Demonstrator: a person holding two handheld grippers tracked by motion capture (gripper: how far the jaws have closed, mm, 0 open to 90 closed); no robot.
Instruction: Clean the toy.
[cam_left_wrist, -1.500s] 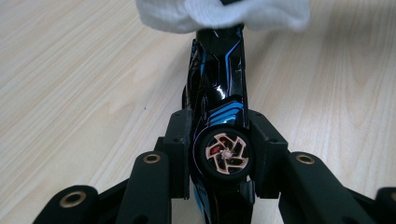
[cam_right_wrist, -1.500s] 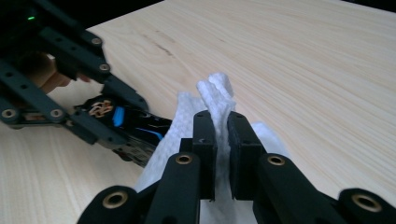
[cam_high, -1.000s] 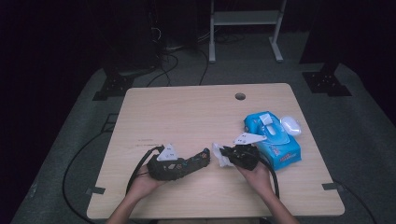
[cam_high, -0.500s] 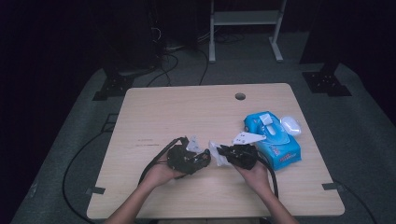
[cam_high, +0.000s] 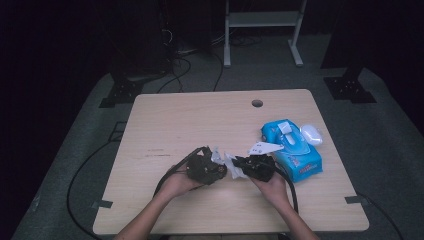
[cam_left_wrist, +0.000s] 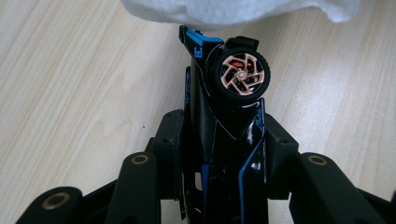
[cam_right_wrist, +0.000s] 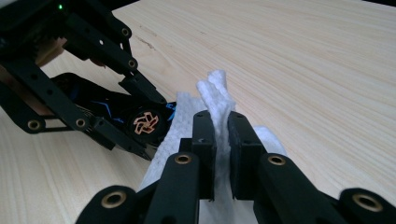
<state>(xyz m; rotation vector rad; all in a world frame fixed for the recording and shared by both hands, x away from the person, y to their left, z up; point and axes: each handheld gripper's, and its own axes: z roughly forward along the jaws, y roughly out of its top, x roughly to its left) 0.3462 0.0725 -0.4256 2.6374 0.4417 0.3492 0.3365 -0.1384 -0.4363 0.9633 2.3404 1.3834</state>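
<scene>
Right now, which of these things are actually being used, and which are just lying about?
In use:
left gripper, clamped on a black toy car
right gripper, pinching a white wipe against the car

Lying about:
blue wet-wipe pack
small white case

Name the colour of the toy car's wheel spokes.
Copper-pink spokes in a black tyre, on the toy car; clearest in the left gripper view.

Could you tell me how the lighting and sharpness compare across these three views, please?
High view: the table is lit while the surrounding floor falls into near darkness, and the picture is soft and grainy. Left gripper view: evenly lit and sharp on the toy car, with small glints on its glossy black body. Right gripper view: bright, the wipe crisp, the far table grain slightly softer.
</scene>
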